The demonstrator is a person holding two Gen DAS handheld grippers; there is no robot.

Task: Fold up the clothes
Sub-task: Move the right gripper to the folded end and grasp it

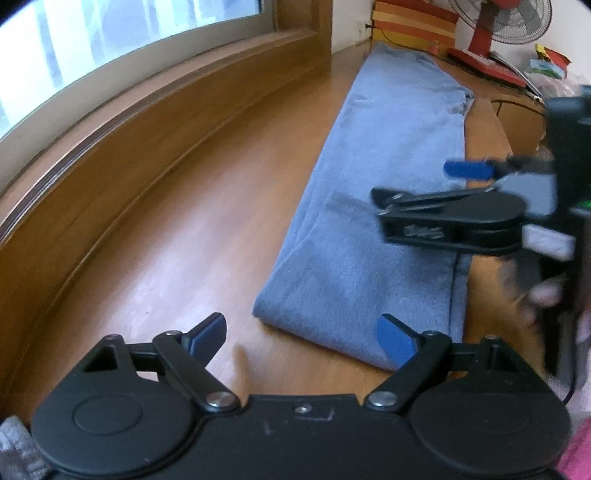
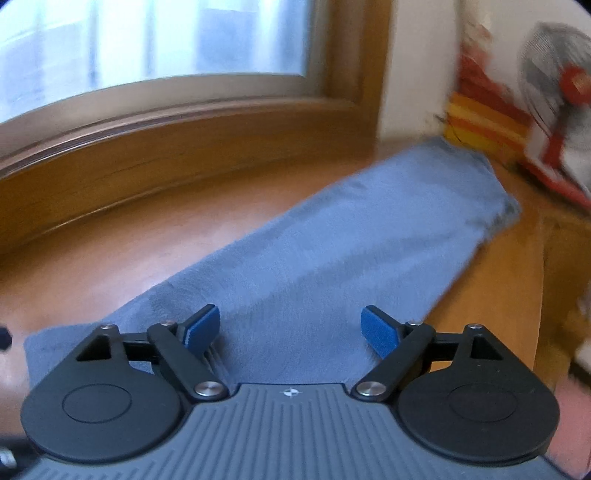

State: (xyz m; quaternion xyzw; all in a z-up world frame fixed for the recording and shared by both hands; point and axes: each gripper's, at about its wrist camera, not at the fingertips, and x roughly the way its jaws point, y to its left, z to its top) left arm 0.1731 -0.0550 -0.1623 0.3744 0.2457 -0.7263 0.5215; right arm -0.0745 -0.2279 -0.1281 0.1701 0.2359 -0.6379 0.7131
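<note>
A blue garment (image 1: pixel 380 206), folded into a long narrow strip, lies flat on the wooden table (image 1: pixel 192 236). My left gripper (image 1: pixel 303 339) is open and empty, just above the strip's near end. My right gripper (image 1: pixel 417 182) shows in the left wrist view, open, coming in from the right over the middle of the strip. In the right wrist view the right gripper (image 2: pixel 290 328) is open and empty above the garment (image 2: pixel 332 243), which stretches away to the far right.
A wooden window sill and frame (image 1: pixel 155 122) run along the left. A red fan (image 1: pixel 491 33), a striped orange box (image 1: pixel 410 22) and papers stand at the far end. A black cable (image 1: pixel 517 107) lies by the table's right edge (image 1: pixel 491 155).
</note>
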